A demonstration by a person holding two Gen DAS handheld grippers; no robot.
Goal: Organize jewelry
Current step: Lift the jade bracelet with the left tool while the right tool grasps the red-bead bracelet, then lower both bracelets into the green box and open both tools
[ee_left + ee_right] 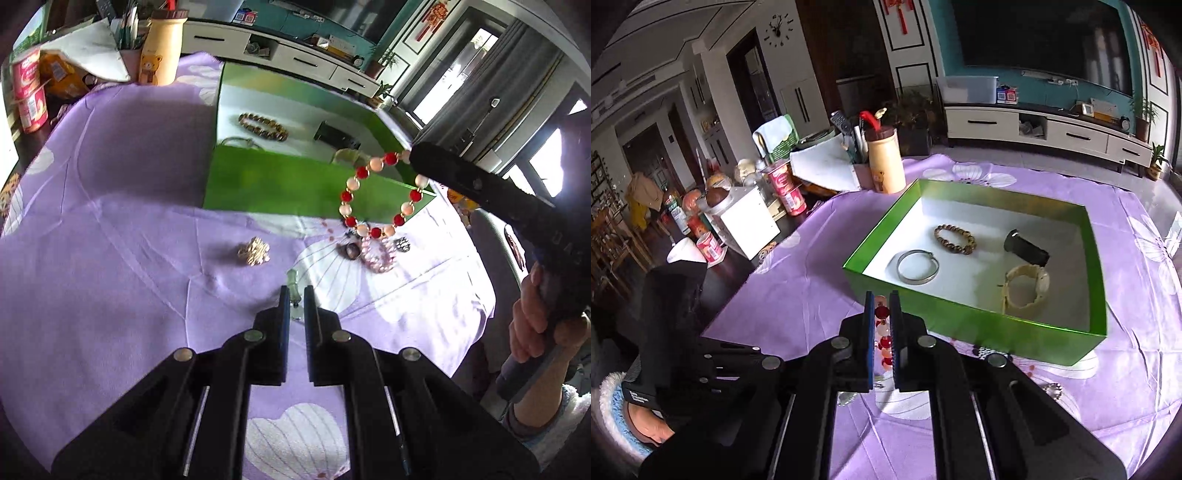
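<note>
Your right gripper (882,295) is clamped on the red-and-white bead bracelet (382,192), whose beads stack up in the narrow gap between its jaws and whose loop hangs free in the air, just short of the near wall of the green box (975,325). Beyond those jaws, inside the box, lie a silver bangle (917,266), a brown bead bracelet (955,239), a dark cylinder (1027,247) and a cream cuff (1026,290).

Your left gripper (294,291) has its jaws drawn close around a pale green piece (292,278) lying on the purple cloth (110,240); whether they actually pinch it I cannot tell. Ahead and to their left sits a gold cluster (253,251); ahead and right, a pink bead bracelet (378,254).
</note>
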